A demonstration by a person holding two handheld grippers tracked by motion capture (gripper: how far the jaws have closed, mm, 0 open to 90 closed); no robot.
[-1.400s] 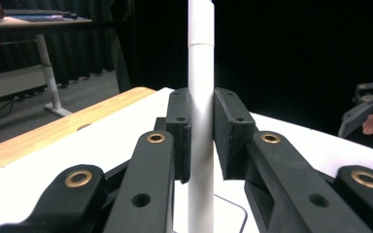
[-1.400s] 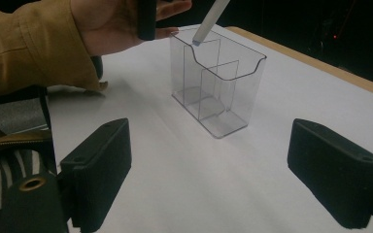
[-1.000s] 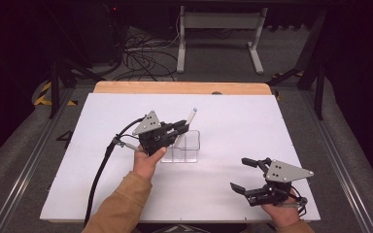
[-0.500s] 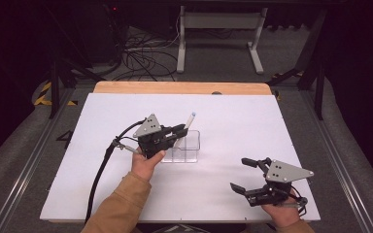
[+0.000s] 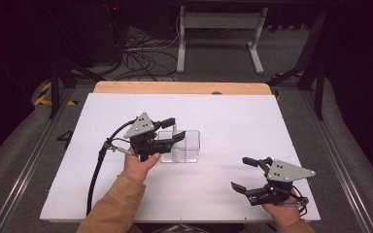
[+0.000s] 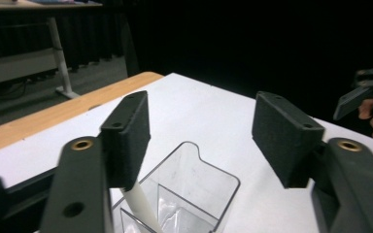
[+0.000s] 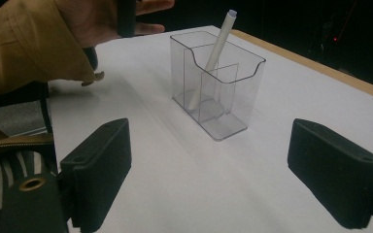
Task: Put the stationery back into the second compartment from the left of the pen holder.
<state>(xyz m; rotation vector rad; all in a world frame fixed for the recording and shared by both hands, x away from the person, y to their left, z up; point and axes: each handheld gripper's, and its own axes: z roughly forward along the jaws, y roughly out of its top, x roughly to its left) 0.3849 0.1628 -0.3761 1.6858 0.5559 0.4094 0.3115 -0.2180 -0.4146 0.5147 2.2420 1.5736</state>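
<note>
Left gripper (image 5: 171, 130) fingers have just been opening and are now standing released above the clear plastic two-compartment holder (image 5: 187, 145) on the white bench (image 5: 233, 121); the white pen (image 7: 209, 60), gripped a second ago, is leaning free inside the holder. Right gripper (image 5: 250, 174) is idling nearby, fingers spread, holding nothing.

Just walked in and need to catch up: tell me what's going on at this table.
A person works with a gripper in each hand. The left gripper hangs over a clear plastic holder on the white table; its jaws have just been opening, letting go of a white pen that now leans inside the holder. The right gripper waits near the table's front edge, jaws open and holding nothing.
</note>
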